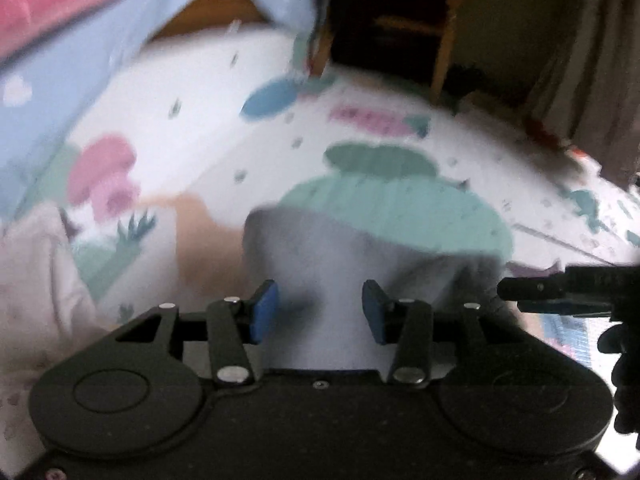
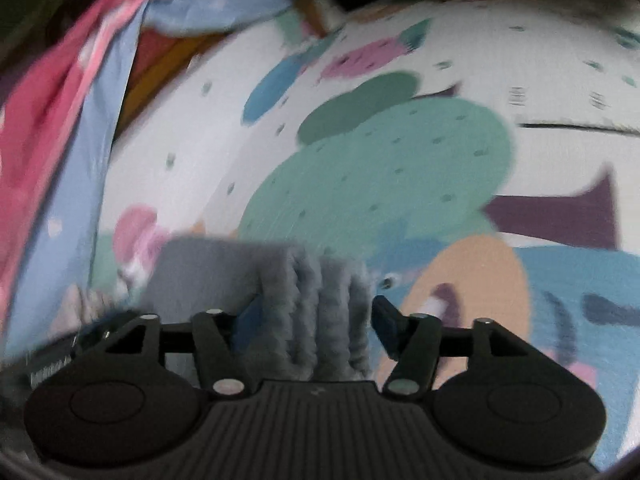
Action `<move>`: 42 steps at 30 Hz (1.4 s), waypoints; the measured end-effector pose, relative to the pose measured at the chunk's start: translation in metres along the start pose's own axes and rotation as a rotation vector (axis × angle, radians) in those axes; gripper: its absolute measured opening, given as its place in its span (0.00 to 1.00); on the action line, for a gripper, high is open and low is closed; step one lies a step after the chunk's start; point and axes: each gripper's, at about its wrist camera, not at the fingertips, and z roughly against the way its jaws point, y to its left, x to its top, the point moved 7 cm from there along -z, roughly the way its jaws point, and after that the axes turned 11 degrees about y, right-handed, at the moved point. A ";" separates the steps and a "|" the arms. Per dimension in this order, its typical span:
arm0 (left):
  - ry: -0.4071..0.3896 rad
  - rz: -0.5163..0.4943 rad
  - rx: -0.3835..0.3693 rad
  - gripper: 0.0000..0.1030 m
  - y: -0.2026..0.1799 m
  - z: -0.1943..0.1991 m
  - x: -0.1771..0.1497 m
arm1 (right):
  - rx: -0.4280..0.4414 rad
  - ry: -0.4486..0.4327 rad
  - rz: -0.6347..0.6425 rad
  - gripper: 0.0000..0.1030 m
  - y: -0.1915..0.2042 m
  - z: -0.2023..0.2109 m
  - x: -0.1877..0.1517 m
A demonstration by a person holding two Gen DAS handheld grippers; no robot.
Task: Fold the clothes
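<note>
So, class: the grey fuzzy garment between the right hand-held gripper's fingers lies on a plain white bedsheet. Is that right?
Not quite. The grey fuzzy garment sits between the right hand-held gripper fingers, but the bedsheet is patterned with coloured cartoon shapes, as the right wrist view shows.

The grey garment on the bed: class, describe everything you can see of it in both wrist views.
The grey garment is soft, fleecy-looking cloth, apparently folded into a compact block. It lies on the patterned bedsheet, its ribbed, fuzzy edge facing the right wrist camera. It sits between the pads of the right gripper and of the left gripper; both stand apart, not pressing it. Blur hides finer detail.
</note>
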 end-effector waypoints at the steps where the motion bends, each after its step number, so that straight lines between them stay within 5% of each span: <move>1: -0.032 -0.029 0.025 0.46 -0.005 0.007 0.000 | 0.016 -0.016 -0.043 0.64 -0.008 0.007 0.000; 4: -0.090 -0.137 0.034 0.49 -0.030 0.015 0.007 | 0.045 -0.037 -0.128 0.64 -0.029 0.023 -0.005; 7: -0.036 -0.317 -0.090 0.53 -0.068 0.001 -0.010 | 0.031 -0.013 -0.122 0.65 -0.038 0.033 -0.016; 11: -0.028 -0.717 0.043 0.54 -0.112 -0.038 -0.055 | 0.022 0.076 -0.028 0.65 -0.031 0.055 -0.043; 14: 0.002 -0.814 0.093 0.53 -0.119 -0.068 -0.073 | -0.019 0.165 0.095 0.65 -0.025 0.076 -0.066; 23: 0.124 -0.833 0.228 0.53 -0.085 -0.118 -0.046 | -0.069 0.269 0.243 0.65 -0.016 0.158 -0.104; 30: 0.275 -0.821 0.489 0.53 -0.038 -0.140 -0.013 | -0.068 0.263 0.221 0.66 -0.001 0.250 -0.135; 36: 0.255 -0.726 0.353 0.59 -0.056 -0.081 -0.034 | -0.099 0.270 0.151 0.77 0.004 0.332 -0.172; 42: 0.346 -0.693 0.076 0.63 -0.103 0.008 -0.046 | -0.289 0.193 0.121 0.93 0.018 0.398 -0.184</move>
